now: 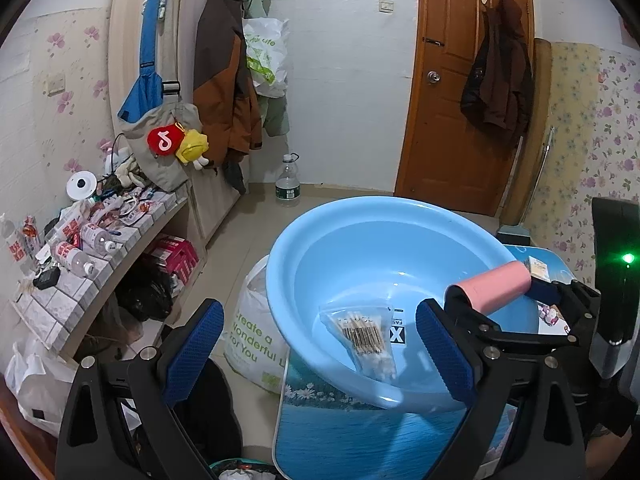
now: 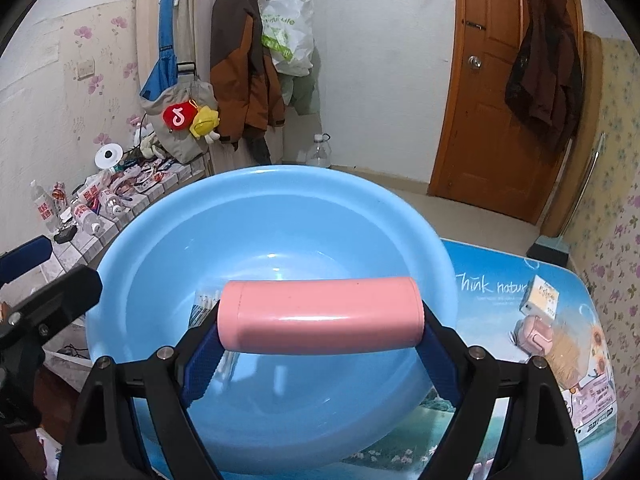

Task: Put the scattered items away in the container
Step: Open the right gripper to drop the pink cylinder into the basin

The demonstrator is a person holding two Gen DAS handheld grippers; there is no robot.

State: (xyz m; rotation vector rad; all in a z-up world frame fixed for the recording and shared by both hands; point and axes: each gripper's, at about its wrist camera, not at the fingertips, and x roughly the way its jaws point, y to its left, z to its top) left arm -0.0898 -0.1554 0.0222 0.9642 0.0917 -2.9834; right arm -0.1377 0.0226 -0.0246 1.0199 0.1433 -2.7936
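A light-blue basin [image 2: 160, 240] stands on a small table with a sea print [image 2: 500, 280]. My right gripper [image 2: 320, 322] is shut on a pink cylindrical bottle [image 2: 320, 314], holding it sideways by its two ends above the basin's near side. In the left wrist view the same bottle [image 1: 496, 286] hangs over the basin [image 1: 360, 240] at its right rim. A clear bag of cotton swabs [image 1: 362, 334] lies inside the basin. My left gripper [image 1: 320, 320] stands open at the basin's near left rim, nothing between its fingers.
A small box [image 2: 540, 298], a little pink case [image 2: 534, 334] and a tan packet [image 2: 568, 346] lie on the table right of the basin. A cluttered tiled shelf [image 1: 80, 280] runs along the left. A white plastic bag [image 1: 252, 332] sits on the floor by the table.
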